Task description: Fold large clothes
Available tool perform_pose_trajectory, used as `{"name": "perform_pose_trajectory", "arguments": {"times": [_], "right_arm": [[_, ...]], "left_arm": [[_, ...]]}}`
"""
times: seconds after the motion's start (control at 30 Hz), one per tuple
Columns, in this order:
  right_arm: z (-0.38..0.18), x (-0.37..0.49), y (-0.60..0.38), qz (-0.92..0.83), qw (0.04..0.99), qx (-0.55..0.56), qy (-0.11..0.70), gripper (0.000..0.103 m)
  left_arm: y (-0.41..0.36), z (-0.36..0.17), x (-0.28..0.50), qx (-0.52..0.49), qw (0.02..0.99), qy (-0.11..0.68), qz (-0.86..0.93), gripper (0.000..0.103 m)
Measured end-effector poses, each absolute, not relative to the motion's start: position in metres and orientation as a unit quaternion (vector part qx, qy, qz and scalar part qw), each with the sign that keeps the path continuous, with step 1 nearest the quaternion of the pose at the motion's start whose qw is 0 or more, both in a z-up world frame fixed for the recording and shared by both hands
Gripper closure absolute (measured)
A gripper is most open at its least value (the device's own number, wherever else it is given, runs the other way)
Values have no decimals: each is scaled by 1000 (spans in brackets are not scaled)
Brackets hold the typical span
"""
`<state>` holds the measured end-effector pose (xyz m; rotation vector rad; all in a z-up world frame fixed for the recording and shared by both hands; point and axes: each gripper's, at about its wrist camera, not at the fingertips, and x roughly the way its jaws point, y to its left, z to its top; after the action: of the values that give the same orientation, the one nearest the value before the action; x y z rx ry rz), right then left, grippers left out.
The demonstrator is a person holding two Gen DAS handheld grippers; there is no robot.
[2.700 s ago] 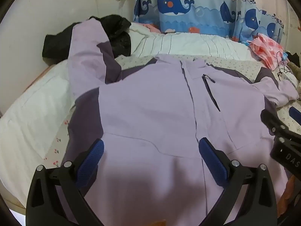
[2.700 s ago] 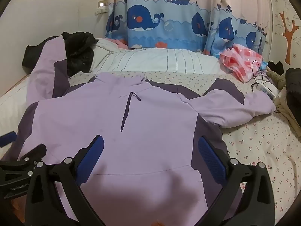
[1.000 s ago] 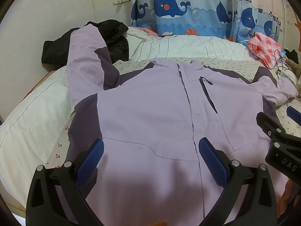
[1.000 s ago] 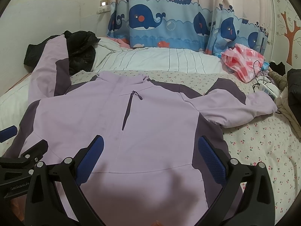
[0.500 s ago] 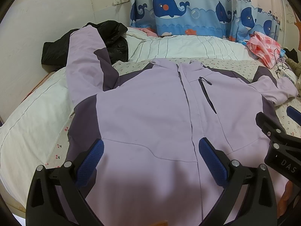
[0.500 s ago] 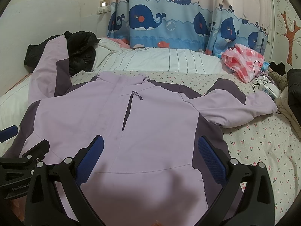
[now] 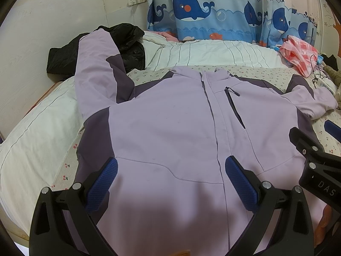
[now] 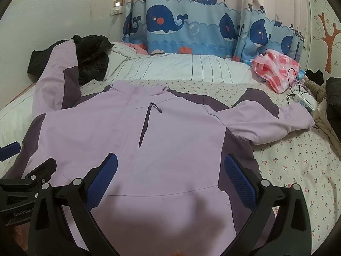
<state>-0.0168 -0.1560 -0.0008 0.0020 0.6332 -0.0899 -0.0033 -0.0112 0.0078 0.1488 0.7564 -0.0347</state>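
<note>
A large lilac jacket [image 7: 170, 128] with dark purple side panels lies front up and spread on the bed; it also shows in the right wrist view [image 8: 174, 145]. Its left sleeve [image 7: 96, 70] runs up over the pillow, its right sleeve [image 8: 268, 119] lies bent out to the right. My left gripper [image 7: 170, 170] is open and empty above the lower left front. My right gripper [image 8: 170, 169] is open and empty above the lower right front. Each gripper shows at the edge of the other's view.
A black garment [image 7: 127, 49] lies by the headboard at the back left. A pink checked bag [image 8: 275, 68], a cable and a power strip [image 8: 302, 101] lie at the right. A dark garment [image 8: 333, 98] sits at the far right edge. A whale curtain [image 8: 191, 25] hangs behind.
Both grippers have drawn back a little from the jacket and risen slightly. The jacket has not moved. Both stay open.
</note>
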Motion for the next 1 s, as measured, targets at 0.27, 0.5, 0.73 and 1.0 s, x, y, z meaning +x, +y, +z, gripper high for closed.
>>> {"name": "perform_pose_trajectory", "arguments": {"times": [0.27, 0.5, 0.73, 1.0], "right_arm": [[-1, -16, -156, -44, 949, 1, 312, 6], [-1, -16, -157, -44, 949, 2, 311, 6], [1, -16, -158, -47, 949, 10, 310, 6], [25, -19, -189, -52, 950, 50, 305, 6]], "left_arm": [[-11, 8, -3, 72, 927, 369, -17, 6], [-12, 8, -3, 71, 925, 372, -18, 6], [-14, 10, -3, 77, 928, 365, -17, 6], [-8, 24, 0, 53, 928, 367, -46, 6]]}}
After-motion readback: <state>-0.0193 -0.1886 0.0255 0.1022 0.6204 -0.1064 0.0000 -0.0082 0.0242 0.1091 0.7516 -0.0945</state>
